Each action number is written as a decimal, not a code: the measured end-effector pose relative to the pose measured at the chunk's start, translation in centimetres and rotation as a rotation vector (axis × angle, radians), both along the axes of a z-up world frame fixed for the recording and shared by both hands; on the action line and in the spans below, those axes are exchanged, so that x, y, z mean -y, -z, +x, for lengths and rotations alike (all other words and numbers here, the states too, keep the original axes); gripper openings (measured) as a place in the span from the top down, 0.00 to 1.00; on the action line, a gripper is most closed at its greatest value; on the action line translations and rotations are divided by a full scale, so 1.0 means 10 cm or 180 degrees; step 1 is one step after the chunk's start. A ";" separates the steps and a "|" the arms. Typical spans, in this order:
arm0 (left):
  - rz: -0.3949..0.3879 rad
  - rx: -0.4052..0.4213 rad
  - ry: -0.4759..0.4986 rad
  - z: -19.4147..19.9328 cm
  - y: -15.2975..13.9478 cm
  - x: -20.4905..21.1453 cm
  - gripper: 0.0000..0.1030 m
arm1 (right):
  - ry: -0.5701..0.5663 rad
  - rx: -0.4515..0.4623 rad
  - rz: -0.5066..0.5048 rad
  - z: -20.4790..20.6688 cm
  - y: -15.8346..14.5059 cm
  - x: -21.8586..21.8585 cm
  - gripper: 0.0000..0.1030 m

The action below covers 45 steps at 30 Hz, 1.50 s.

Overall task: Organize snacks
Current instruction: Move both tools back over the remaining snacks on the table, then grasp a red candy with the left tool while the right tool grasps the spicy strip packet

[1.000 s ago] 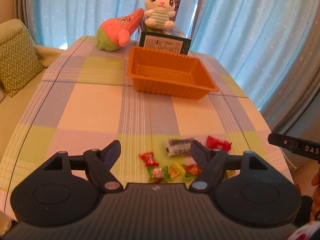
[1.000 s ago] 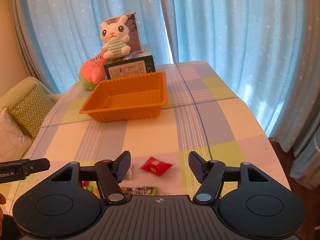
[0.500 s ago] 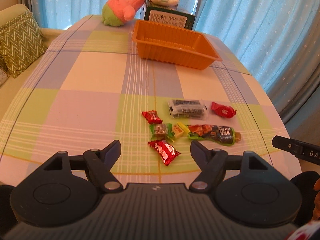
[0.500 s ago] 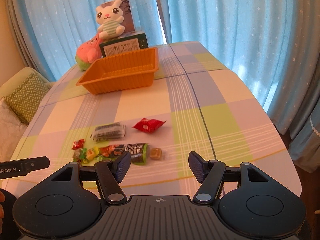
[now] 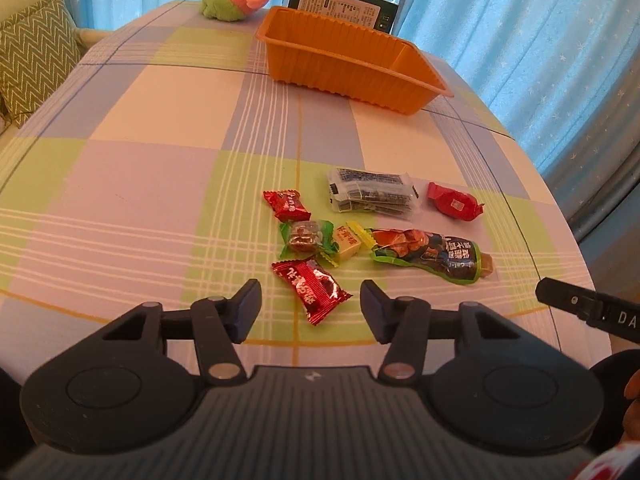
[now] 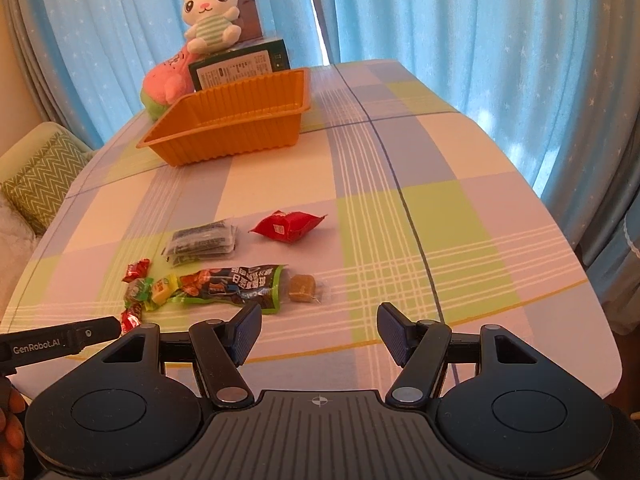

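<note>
My left gripper [image 5: 310, 306], jaws just narrowing yet empty, straddles the red candy [image 5: 312, 286]. Right gripper [image 6: 319, 330] half-open, empty. Center, pinch wrapper's middle.

Daylight glows through the blue curtains [image 6: 480, 40] at the far side and right, brightest at the slit where they part. It lights the checked tablecloth [image 5: 160, 160] evenly, with soft, faint shadows. Foil wrappers [image 5: 310, 284] near the camera show small glints. Both views are sharp but bow strongly at the edges, with dark corners.
</note>
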State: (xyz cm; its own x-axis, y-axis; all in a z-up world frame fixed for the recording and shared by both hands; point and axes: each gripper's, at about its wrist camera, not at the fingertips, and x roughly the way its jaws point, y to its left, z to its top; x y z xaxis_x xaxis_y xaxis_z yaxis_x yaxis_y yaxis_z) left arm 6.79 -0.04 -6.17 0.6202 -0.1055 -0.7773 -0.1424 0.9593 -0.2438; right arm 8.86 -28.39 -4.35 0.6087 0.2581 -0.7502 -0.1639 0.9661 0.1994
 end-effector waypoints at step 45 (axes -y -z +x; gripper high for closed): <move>0.0076 -0.0015 0.0084 0.20 0.05 -0.22 0.80 | -0.2700 0.0374 -0.1227 0.68 0.62 -1.18 0.52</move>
State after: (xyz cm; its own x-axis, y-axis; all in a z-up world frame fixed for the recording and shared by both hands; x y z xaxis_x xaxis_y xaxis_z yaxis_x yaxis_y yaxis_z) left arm 8.80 2.13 -6.69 0.6137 -0.1031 -0.7827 -0.1179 0.9683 -0.2200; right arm 15.68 -16.62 -10.56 0.4084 0.3967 -0.8221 -0.8424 0.5106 -0.1722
